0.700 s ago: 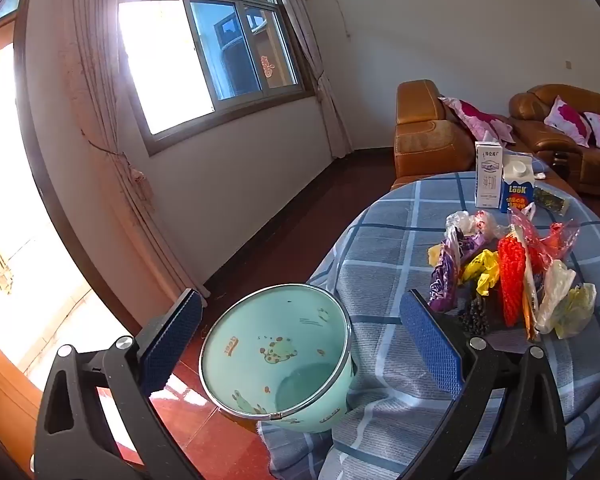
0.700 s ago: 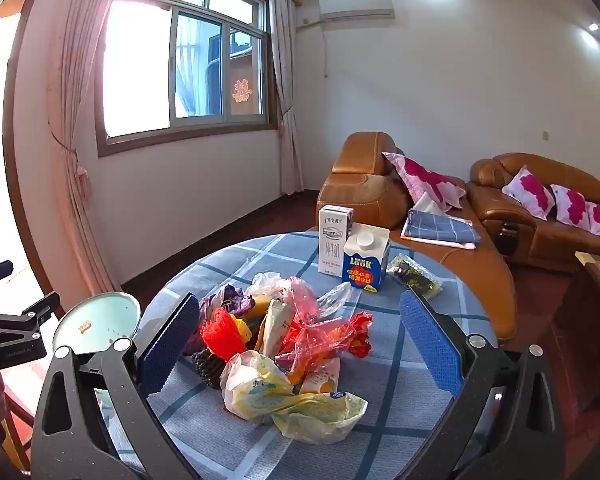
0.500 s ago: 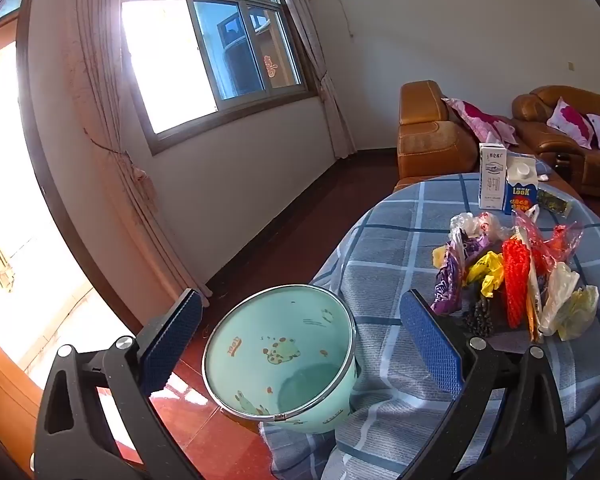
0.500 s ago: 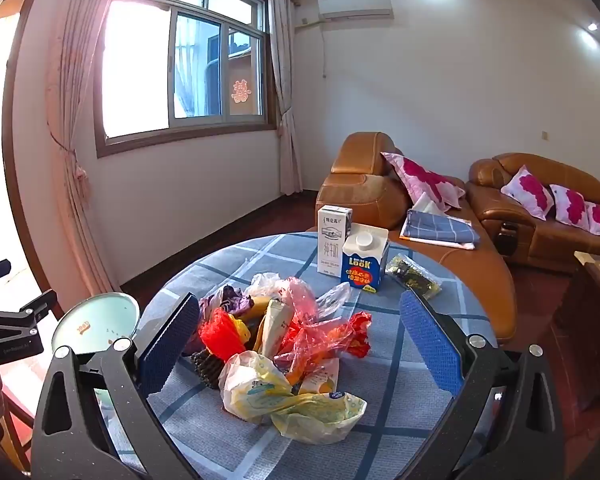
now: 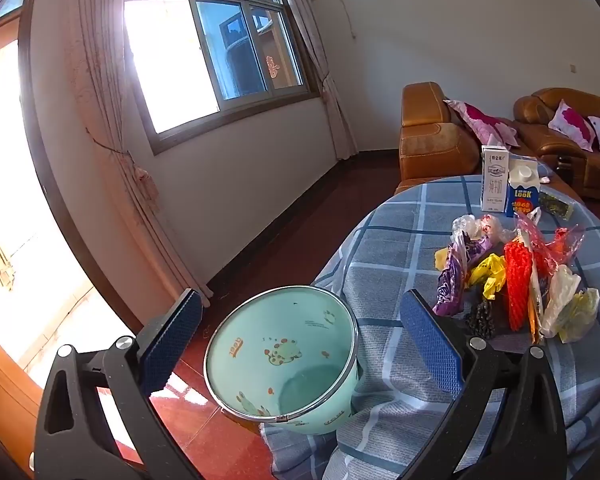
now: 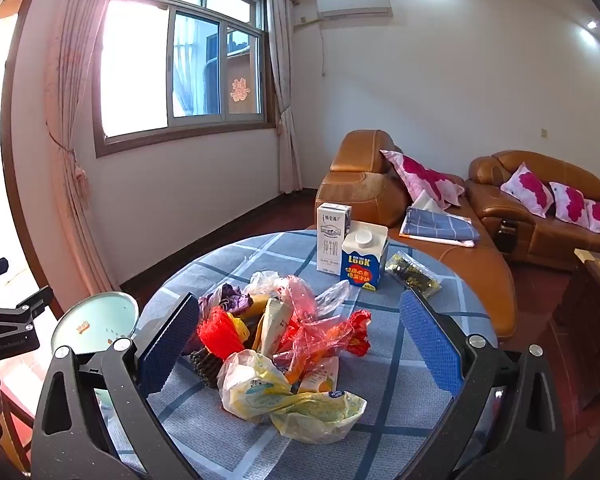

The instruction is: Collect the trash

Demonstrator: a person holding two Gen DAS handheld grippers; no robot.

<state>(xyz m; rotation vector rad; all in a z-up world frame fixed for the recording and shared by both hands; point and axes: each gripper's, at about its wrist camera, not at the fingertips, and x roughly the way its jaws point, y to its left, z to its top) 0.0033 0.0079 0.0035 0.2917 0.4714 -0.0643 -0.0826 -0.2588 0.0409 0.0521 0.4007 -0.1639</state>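
A heap of trash (image 6: 284,344) (plastic bags, wrappers, red netting) lies in the middle of the round table with a blue checked cloth (image 6: 404,400); it also shows in the left wrist view (image 5: 516,280). A mint green bin (image 5: 284,360) with cartoon prints stands at the table's left edge, empty as far as I see; it shows in the right wrist view (image 6: 96,320) too. My left gripper (image 5: 296,344) is open, its fingers either side of the bin's mouth, not touching it. My right gripper (image 6: 300,344) is open around the heap, just before it.
A white milk carton (image 6: 332,238), a blue LOOK carton (image 6: 363,258) and a dark snack packet (image 6: 412,274) stand at the table's far side. Brown leather sofas (image 6: 540,208) with pink pillows lie beyond. A window and curtain are on the left wall.
The left gripper has drifted slightly, so the bin sits a little more central between its fingers. The right view is almost unchanged.
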